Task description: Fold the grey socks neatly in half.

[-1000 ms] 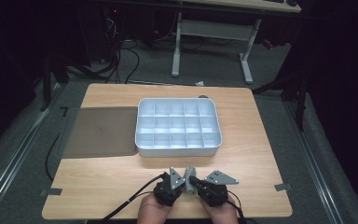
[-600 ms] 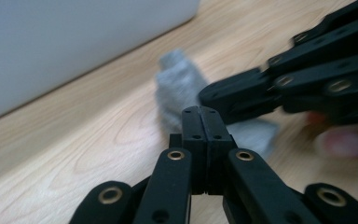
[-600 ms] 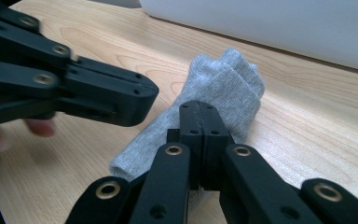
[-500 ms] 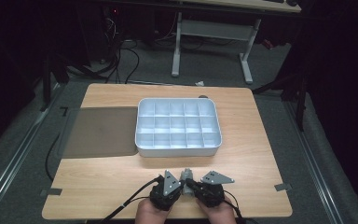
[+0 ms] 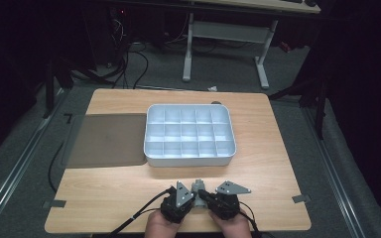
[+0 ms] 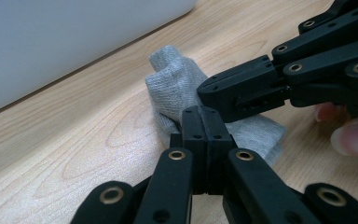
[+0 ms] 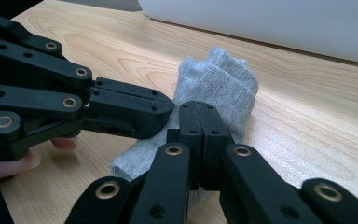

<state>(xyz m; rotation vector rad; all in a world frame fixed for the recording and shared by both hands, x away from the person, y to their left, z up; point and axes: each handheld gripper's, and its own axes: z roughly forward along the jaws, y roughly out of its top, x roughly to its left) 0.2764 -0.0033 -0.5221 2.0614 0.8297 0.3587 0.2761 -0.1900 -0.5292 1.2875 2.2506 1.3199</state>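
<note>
The left claw [image 6: 200,140] has its two jaws pressed tight together, and it pinches a small grey sock [image 6: 177,88]. The right claw [image 7: 199,135] is pressed tight too, and it pinches the same sock [image 7: 219,88] from the other side. The two claws sit nose to nose, almost touching. In the high view the left claw [image 5: 187,194] and right claw [image 5: 202,195] meet with the sock [image 5: 197,185] poking up just between them.

The sock lies bunched up on the table [image 5: 129,193], close to the near edge and about in the middle of it. One end is folded over into a fat lump. A hand [image 5: 161,224] holds each claw from below.

Past the sock stands a white tray [image 5: 151,158] with many little boxes, in the middle of the table. A dark mat [image 5: 106,139] lies flat at the tray's left side, touching it.

The job now looks like folding or rolling the sock. To do it well, I think both claws should keep a firm pinch and move together, slowly. If one pulls harder, the cloth may slip out or stretch. Keeping the sock low on the table should help the fold stay neat.
</note>
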